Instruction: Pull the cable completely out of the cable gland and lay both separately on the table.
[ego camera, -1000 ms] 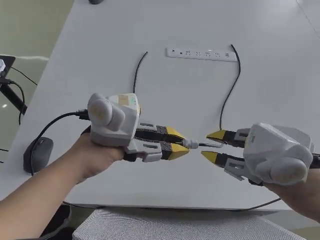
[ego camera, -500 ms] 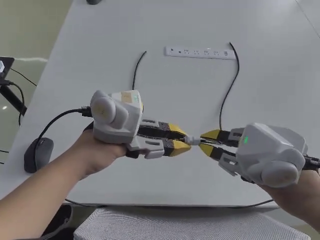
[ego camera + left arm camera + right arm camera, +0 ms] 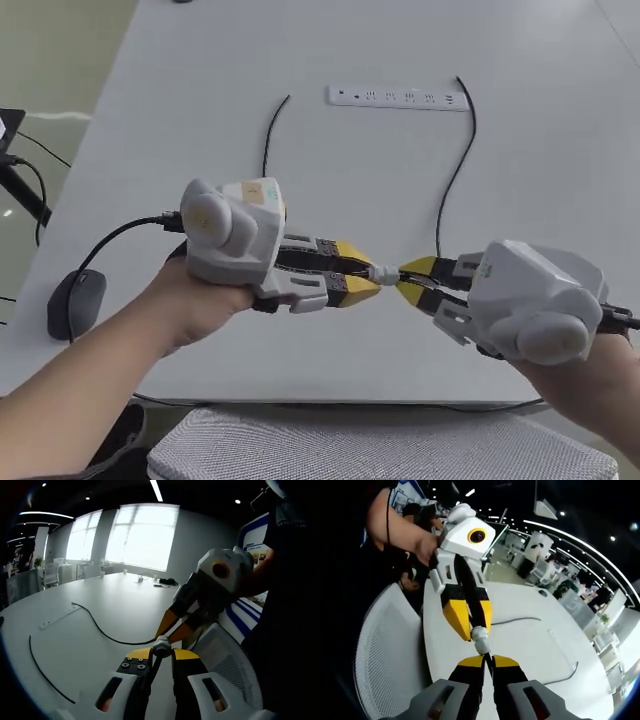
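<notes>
White plastic cable gland (image 3: 384, 272) hangs over the table's (image 3: 560, 150) 6 o'clock edge, clamped in the closed jaws of the left gripper (image 3: 371, 279). The right gripper (image 3: 403, 280), wide open a second ago, has now closed on the black cable (image 3: 455, 180) right at the gland's 3 o'clock side. The rest of the cable trails toward 12 o'clock. The pull-out looks about to start. Next, the grippers need to draw straight apart, both holding firm.
</notes>
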The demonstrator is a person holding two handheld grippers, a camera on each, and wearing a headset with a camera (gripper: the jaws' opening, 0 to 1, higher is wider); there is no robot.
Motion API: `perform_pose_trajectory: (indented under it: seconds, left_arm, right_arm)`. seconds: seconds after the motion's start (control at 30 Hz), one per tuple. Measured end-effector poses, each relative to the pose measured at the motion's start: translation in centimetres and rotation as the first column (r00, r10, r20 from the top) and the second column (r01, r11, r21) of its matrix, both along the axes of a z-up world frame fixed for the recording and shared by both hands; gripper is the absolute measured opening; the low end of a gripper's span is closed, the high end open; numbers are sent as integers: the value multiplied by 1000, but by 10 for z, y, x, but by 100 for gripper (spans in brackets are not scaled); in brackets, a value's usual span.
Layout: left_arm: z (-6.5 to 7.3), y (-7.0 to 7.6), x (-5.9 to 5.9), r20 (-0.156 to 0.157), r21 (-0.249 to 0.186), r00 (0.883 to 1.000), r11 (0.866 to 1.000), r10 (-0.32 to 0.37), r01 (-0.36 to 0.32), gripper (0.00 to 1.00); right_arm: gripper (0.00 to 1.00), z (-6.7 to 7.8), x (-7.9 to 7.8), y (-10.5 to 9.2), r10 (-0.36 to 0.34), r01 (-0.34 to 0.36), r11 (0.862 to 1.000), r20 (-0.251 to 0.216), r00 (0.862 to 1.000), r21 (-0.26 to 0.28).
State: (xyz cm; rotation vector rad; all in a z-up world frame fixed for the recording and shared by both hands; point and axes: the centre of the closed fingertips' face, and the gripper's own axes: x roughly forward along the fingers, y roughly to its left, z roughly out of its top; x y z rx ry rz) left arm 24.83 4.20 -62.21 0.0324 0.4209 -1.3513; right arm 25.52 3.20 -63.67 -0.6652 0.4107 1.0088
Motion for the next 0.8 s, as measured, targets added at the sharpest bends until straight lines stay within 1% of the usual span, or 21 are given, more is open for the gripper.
perform_pose_trajectory:
  seconds: [0.17,0.3,0.6,0.8]
  left_arm:
    - [1,-2,1,0,-3,1000,1000,8,-8,15]
    - [1,-2,2,-6,-6,1000,1000,16,-16,15]
    - [2,-2,4,-5,-12,1000,1000,28,-28,15]
    - [2,-2,6,-4,-15,999,999,37,-37,15]
  right_arm:
    - [0,1,1,-2,-9,9,1000,-9,1000,15]
    - [0,0,2,-3,-16,17,999,-19,1000,27]
    - [0,1,5,-4,-35,37,998,-34,999,55]
    - [0,-1,8,-7,-50,53,997,-42,998,59]
